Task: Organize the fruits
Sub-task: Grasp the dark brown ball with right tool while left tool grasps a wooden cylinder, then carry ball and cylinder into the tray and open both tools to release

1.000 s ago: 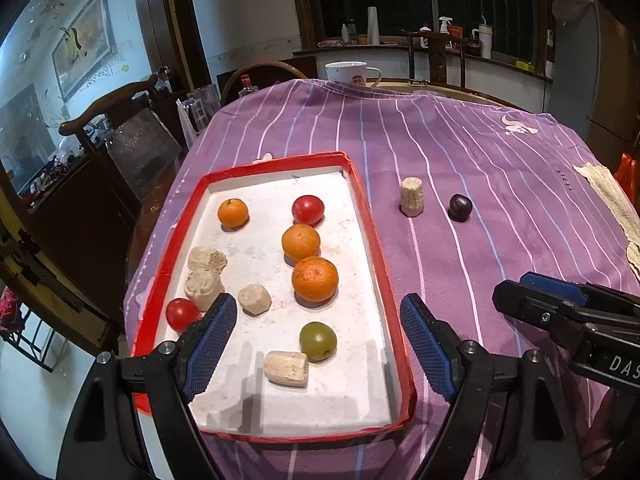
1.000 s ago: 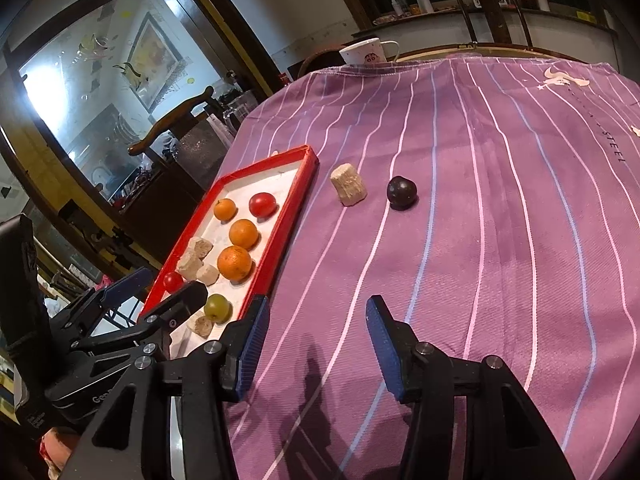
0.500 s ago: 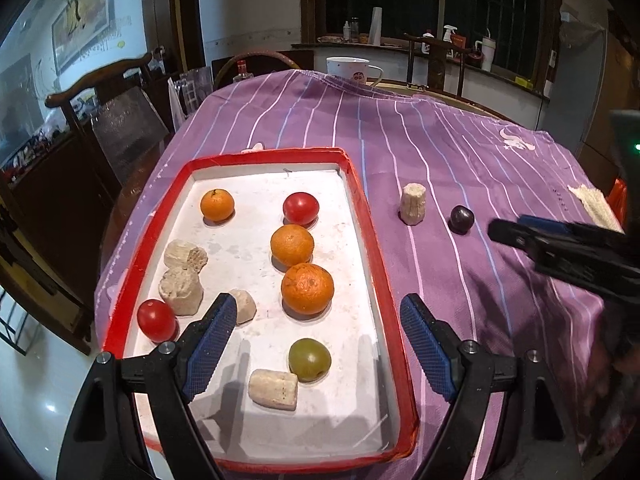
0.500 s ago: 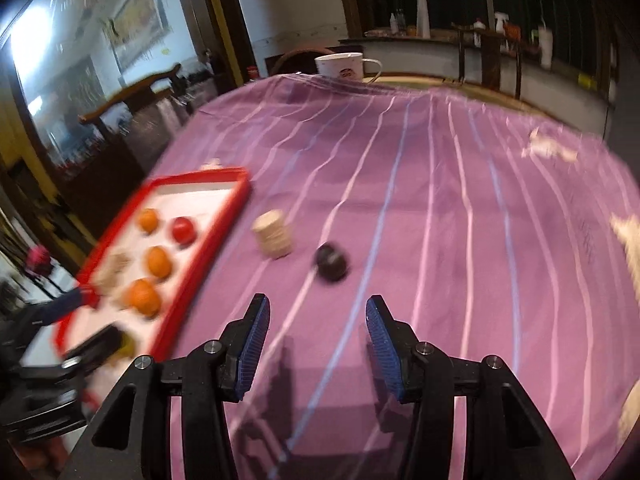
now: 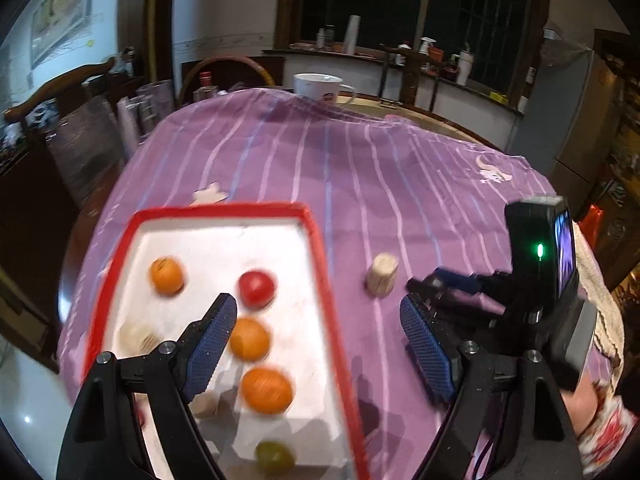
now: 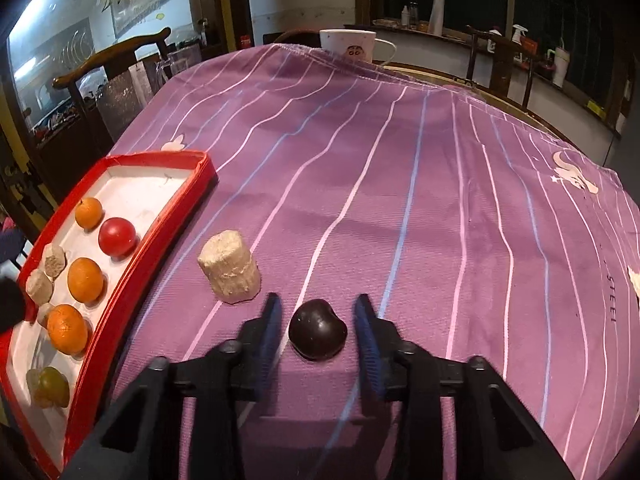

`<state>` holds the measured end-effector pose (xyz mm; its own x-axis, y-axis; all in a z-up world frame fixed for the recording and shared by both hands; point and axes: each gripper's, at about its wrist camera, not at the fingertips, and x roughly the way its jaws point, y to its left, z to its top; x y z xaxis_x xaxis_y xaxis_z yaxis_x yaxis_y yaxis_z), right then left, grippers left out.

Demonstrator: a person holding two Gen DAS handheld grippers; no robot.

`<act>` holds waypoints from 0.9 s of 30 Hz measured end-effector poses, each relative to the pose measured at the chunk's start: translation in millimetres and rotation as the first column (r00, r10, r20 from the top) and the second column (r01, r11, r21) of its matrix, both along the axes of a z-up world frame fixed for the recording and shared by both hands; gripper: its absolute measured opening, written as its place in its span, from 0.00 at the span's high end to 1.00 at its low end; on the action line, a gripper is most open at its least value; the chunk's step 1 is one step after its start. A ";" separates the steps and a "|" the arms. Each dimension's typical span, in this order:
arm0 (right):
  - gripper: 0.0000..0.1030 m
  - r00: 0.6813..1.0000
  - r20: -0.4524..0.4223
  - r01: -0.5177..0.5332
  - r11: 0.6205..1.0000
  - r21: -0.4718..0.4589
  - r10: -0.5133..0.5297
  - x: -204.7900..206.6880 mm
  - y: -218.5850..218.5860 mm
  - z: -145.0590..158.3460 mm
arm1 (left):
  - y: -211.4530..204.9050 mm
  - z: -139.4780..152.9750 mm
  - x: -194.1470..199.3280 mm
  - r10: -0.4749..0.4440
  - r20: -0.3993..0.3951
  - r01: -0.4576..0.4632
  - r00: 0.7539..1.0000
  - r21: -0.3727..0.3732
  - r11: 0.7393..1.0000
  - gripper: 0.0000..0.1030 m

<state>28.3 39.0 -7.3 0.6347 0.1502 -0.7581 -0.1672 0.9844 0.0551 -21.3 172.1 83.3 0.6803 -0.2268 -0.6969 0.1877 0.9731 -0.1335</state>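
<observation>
A dark plum (image 6: 318, 334) lies on the purple striped tablecloth, between the fingers of my open right gripper (image 6: 318, 318), which touch neither side. A beige corn piece (image 6: 229, 273) stands upright just left of it, also in the left wrist view (image 5: 382, 275). A red-rimmed white tray (image 6: 168, 216) on the left holds oranges (image 6: 85, 280), a red tomato (image 6: 117, 237), a green fruit (image 6: 54, 385) and several beige pieces. My left gripper (image 5: 320, 344) is open and empty above the tray's right rim (image 5: 332, 320). The right gripper (image 5: 436, 286) shows there low over the cloth.
A white mug (image 6: 349, 45) stands at the table's far edge. Wooden chairs (image 6: 108, 56) stand to the left and behind. A beige cloth (image 5: 600, 300) lies at the right edge. The tablecloth (image 6: 440, 184) stretches wide beyond the plum.
My right gripper has moved forward and down until the plum sits between its fingers. My left gripper has shifted forward and right over the tray's edge.
</observation>
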 end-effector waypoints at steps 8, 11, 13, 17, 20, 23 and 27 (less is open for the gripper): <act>0.74 1.000 -0.009 0.014 0.999 0.046 -0.014 -10.7 -12.3 2.0 | -46.4 -12.4 48.5 -0.112 -0.073 0.113 0.991 0.015 0.993 0.35; 0.74 1.000 -0.013 0.017 0.998 0.067 -0.016 -19.7 -19.0 4.4 | -57.7 -27.6 67.6 -0.114 -0.136 0.119 0.984 0.028 0.992 0.36; 0.74 1.000 -0.012 0.015 0.996 0.086 -0.014 -26.5 -24.2 6.6 | -63.6 -34.9 73.4 -0.129 -0.156 0.135 0.979 0.034 0.990 0.36; 0.74 1.000 -0.016 0.022 0.993 0.116 -0.021 -35.9 -33.3 9.0 | -74.2 -51.4 81.3 -0.148 -0.203 0.166 0.968 0.079 0.983 0.54; 0.74 0.999 -0.023 0.033 0.988 0.151 -0.030 -41.8 -41.3 9.4 | -73.8 -60.7 85.0 -0.160 -0.244 0.176 0.957 0.048 0.983 0.75; 0.74 0.999 -0.021 0.048 0.985 0.165 -0.045 -47.5 -46.6 9.8 | -69.7 -58.1 84.1 -0.130 -0.231 0.144 0.964 0.047 0.988 0.75; 0.74 0.998 -0.018 0.065 0.982 0.176 -0.063 -54.2 -52.3 11.3 | -63.2 -49.3 74.8 -0.122 -0.210 0.128 0.970 0.016 0.992 0.75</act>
<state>-25.9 -13.3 4.1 0.6383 0.2416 -0.7309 -0.1023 0.9677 0.2305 53.5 108.9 34.1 0.4869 -0.2778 -0.8281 0.2788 0.9479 -0.1541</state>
